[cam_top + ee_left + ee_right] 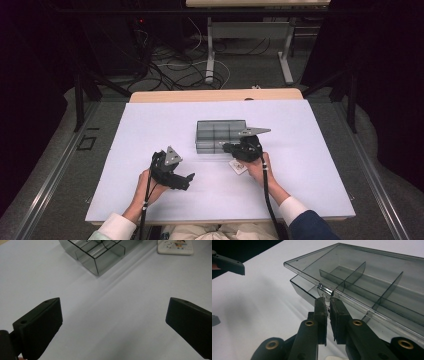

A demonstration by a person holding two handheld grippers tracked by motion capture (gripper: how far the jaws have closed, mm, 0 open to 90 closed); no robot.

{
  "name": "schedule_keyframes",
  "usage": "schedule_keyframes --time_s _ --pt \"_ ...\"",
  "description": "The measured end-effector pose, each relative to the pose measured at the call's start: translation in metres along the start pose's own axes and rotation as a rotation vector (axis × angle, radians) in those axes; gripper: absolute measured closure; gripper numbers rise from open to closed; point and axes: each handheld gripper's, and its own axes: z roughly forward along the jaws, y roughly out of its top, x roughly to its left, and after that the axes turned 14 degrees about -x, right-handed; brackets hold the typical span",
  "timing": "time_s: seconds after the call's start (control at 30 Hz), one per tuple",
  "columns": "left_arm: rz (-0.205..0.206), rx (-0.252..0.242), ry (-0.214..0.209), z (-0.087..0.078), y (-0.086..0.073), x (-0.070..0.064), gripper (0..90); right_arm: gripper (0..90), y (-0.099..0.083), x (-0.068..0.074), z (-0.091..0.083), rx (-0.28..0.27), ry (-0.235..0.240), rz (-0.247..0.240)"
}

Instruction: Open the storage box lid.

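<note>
A smoky clear compartment box [220,134] lies at the middle of the white table [150,125]. My right gripper [226,146] is at its near edge, shut on the small tab [325,293] of the lid [372,270]. The lid stands slightly raised above the base [298,287], and dividers show through it. My left gripper [188,180] hovers low over bare table to the near left of the box, open and holding nothing. Its wide-apart jaws frame the box corner [96,255] in the left gripper view, with the gripper [113,322] well short of it.
A small white printed card [238,166] lies flat beside the right hand, also seen as a card [175,245] at the top right of the left gripper view. Beyond the table's far edge are desk legs and cables on the floor.
</note>
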Motion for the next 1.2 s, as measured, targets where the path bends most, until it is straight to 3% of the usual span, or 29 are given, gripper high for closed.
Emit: schedule_keyframes --time_s 0.07,0.13,0.3,0.43,0.53,0.7,0.8,0.87,1.0,1.07,1.2 --pt "-0.012 -0.006 0.005 0.003 0.003 0.001 0.8 83.8 0.001 -0.001 -0.001 0.017 0.003 -0.011" --pt "-0.001 0.006 0.008 0.01 0.008 0.003 0.6 83.8 0.001 0.0 0.0 0.004 0.003 -0.013" --pt "-0.029 0.015 0.015 0.03 0.026 0.007 0.1 83.8 0.001 0.001 0.0 0.001 -0.002 -0.01" --pt "-0.017 0.007 0.031 0.044 0.039 0.009 1.0 83.9 0.001 0.0 0.0 0.003 0.0 -0.009" --pt "-0.004 0.008 0.057 0.054 0.045 0.012 7.3 83.9 0.001 0.0 0.0 0.002 -0.001 -0.01" --pt "-0.048 -0.009 0.058 0.064 0.042 0.019 27.1 83.9 0.001 0.0 0.0 0.002 0.0 -0.002" --pt "-0.035 -0.012 0.068 0.067 0.04 0.02 37.5 83.9 0.0 -0.001 0.001 0.004 0.005 0.0" --pt "-0.037 -0.037 0.072 0.068 0.039 0.02 41.6 83.9 0.001 -0.002 0.001 0.001 0.008 -0.004" --pt "0.004 -0.044 0.064 0.068 0.04 0.02 51.2 83.9 0.002 -0.001 0.0 -0.008 0.009 0.001" --pt "-0.003 -0.051 0.061 0.067 0.04 0.021 54.9 83.9 0.004 -0.001 -0.002 0.019 0.007 -0.003" --pt "0.008 -0.075 0.069 0.068 0.039 0.02 57.3 83.4 0.004 -0.001 -0.002 0.023 0.008 -0.002"
